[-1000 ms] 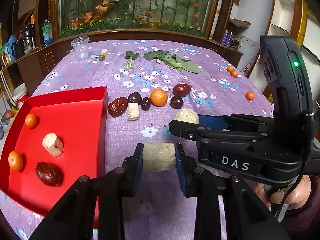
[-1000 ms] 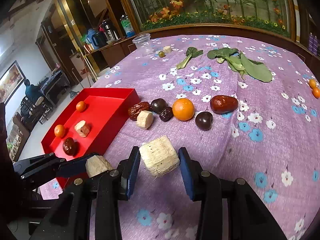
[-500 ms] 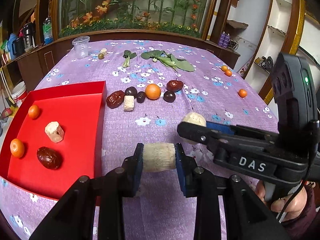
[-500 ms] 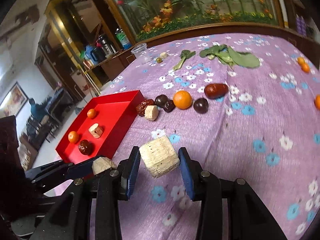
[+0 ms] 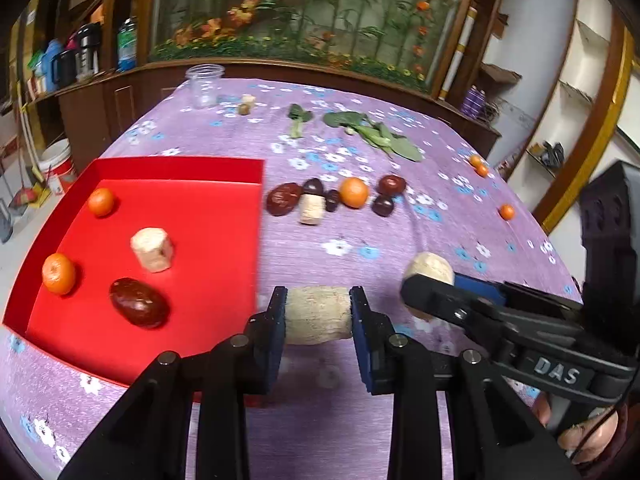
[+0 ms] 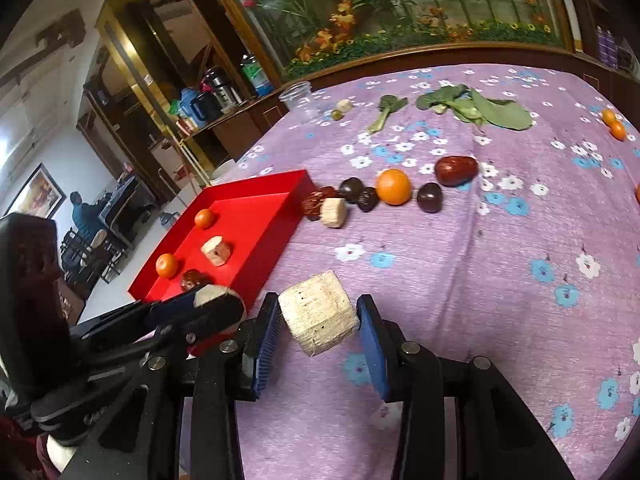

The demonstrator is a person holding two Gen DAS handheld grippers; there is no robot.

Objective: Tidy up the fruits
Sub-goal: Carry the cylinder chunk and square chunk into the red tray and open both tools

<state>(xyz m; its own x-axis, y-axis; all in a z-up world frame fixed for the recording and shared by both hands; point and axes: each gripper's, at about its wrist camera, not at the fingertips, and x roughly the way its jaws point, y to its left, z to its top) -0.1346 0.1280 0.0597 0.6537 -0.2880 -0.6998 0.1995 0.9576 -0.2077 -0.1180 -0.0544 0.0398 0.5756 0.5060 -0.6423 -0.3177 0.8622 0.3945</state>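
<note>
My left gripper (image 5: 318, 314) is shut on a pale sugarcane piece (image 5: 318, 314) and holds it above the cloth just right of the red tray (image 5: 240, 248). My right gripper (image 6: 318, 322) is shut on another pale sugarcane piece (image 6: 318, 322), close beside the left one; it also shows in the left wrist view (image 5: 430, 270). The tray holds two oranges (image 5: 59, 273), a sugarcane piece (image 5: 152, 249) and a red date (image 5: 138, 302). A loose cluster with a date (image 5: 283, 199), an orange (image 5: 354, 192), dark fruits and a sugarcane piece (image 5: 311, 208) lies beyond the tray.
Purple flowered cloth (image 5: 360, 248) covers the table. Green leaves (image 5: 376, 134), a clear cup (image 5: 206, 86) and small items lie at the far end. Small oranges (image 5: 478, 164) sit near the right edge. The tray's left side is near the table's left edge.
Both grippers have drawn back and risen with their sugarcane pieces. The left gripper has shifted left, closer to the tray's right wall. Both grips are unchanged.
</note>
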